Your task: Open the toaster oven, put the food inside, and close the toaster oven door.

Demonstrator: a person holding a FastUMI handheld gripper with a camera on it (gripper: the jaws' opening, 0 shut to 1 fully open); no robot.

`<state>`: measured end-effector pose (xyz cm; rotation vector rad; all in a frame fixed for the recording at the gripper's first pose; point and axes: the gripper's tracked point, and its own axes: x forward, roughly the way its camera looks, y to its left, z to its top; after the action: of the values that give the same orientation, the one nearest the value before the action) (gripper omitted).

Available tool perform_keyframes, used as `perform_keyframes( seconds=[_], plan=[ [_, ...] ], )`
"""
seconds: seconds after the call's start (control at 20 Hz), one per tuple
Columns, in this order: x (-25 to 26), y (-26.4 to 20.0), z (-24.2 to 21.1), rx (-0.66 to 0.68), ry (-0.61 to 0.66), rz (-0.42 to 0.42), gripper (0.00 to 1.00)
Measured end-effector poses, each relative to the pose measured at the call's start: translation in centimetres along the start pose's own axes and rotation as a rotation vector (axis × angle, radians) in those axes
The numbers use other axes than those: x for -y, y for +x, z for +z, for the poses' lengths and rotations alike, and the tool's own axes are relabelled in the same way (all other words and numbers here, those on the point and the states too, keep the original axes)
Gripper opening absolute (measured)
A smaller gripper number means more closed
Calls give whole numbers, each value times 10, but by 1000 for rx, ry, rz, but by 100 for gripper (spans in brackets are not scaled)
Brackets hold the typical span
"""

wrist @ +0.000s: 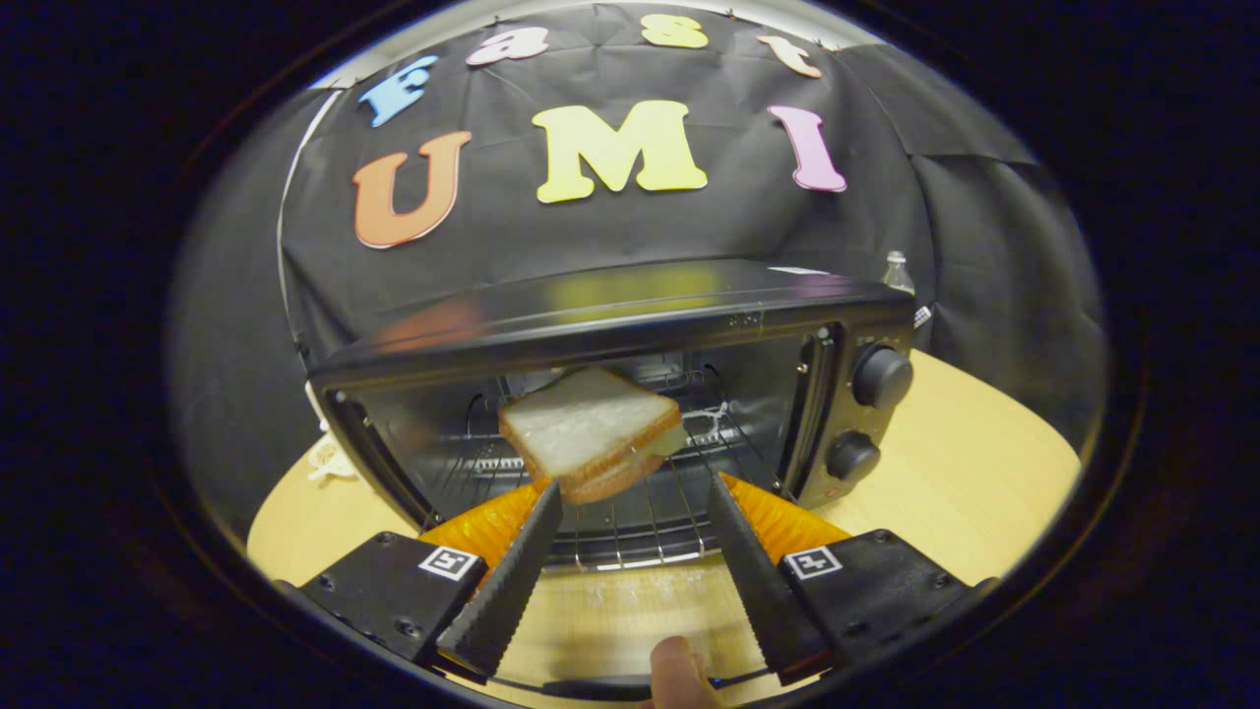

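The black toaster oven stands on a wooden table with its mouth wide open. Its glass door lies folded down flat under my fingers, and the door handle sits nearest me. A sandwich of white bread is inside the oven, tilted, over the wire rack. Its lower edge sits just at the tip of my left finger. My gripper is open at the oven's mouth, and the right finger is well apart from the sandwich.
Two knobs sit on the oven's right panel. A clear bottle stands behind the oven's right corner. The wooden table stretches out to the right. A person's fingertip shows at the door handle.
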<state>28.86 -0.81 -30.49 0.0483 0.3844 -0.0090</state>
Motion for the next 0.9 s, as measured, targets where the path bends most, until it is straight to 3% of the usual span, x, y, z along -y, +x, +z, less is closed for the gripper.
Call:
perform_keyframes(
  seconds=[0.45, 0.9],
  plan=[
    [-11, -75, -53, -29, -20, 89, 98],
    [3, -97, -118, -194, -146, 20, 99]
  ],
)
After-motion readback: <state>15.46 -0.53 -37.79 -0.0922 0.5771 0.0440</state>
